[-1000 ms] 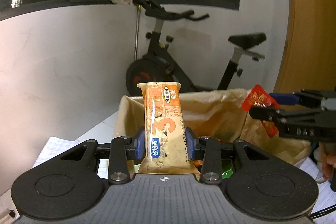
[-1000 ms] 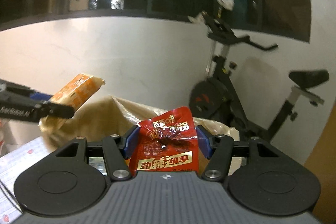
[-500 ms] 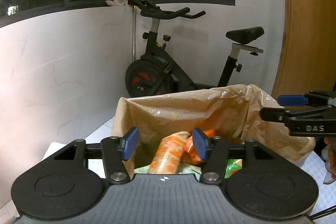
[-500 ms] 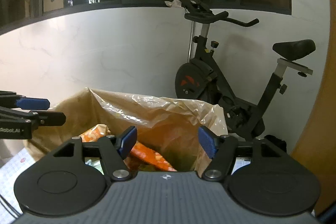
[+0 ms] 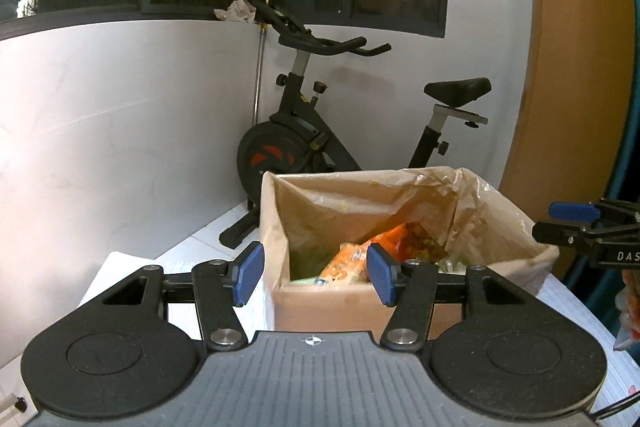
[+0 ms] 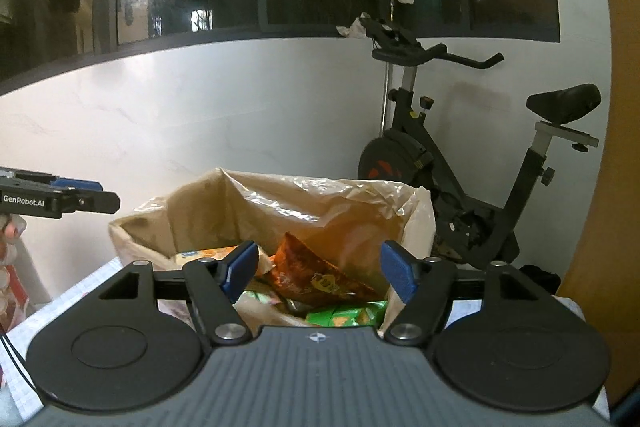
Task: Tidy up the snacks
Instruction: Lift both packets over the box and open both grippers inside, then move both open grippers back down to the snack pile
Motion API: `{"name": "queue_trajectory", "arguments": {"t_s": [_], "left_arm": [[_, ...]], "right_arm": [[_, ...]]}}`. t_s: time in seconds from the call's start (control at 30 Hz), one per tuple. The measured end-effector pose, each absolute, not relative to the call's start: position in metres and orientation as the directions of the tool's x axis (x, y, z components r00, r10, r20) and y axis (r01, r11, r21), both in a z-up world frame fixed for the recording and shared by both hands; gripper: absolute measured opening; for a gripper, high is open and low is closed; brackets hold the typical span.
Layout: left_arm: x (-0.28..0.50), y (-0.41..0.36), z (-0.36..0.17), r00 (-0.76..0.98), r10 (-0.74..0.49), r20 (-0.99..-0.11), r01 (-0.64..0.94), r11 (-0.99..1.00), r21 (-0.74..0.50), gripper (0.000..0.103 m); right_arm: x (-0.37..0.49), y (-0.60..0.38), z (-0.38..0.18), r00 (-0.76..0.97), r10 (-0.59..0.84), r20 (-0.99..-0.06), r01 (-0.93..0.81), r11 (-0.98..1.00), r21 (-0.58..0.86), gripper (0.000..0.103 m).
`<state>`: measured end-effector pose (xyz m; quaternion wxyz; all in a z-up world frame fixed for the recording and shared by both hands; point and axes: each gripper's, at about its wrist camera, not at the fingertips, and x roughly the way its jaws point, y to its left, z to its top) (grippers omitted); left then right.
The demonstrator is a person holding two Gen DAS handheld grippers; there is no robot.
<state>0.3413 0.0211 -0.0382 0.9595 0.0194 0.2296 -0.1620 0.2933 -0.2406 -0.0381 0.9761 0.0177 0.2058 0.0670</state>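
A cardboard box lined with a beige plastic bag stands on the table and holds several snack packets. An orange snack bar and a red packet lie on top, above green packs. My left gripper is open and empty, just in front of the box's near left corner. My right gripper is opening, with nothing between its pads, at the box's near right side. Each gripper also shows in the other view: the right gripper, the left gripper.
An exercise bike stands behind the box against a white wall. A wooden panel rises at the right. A white checked cloth covers the table. More snack packets sit at the left edge, below a person's hand.
The left gripper let go of the orange bar and the right let go of the red packet; both now lie in the box. Both grippers opened and drew back from the box.
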Motion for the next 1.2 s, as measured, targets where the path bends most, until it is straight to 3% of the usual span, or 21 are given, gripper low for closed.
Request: {"name": "queue_trajectory", "arguments": {"t_s": [0.5, 1.2], "left_arm": [[0.305, 0.05, -0.083, 0.833, -0.267, -0.485, 0.253, 0.963, -0.095, 0.059], [0.282, 0.04, -0.146, 0.74, -0.299, -0.602, 0.273, 0.952, -0.137, 0.059]], "right_arm": [[0.249, -0.22, -0.06, 0.915, 0.135, -0.381, -0.132, 0.991, 0.035, 0.071], [0.229, -0.212, -0.14, 0.838, 0.104, -0.535, -0.067, 0.994, 0.088, 0.071]]}}
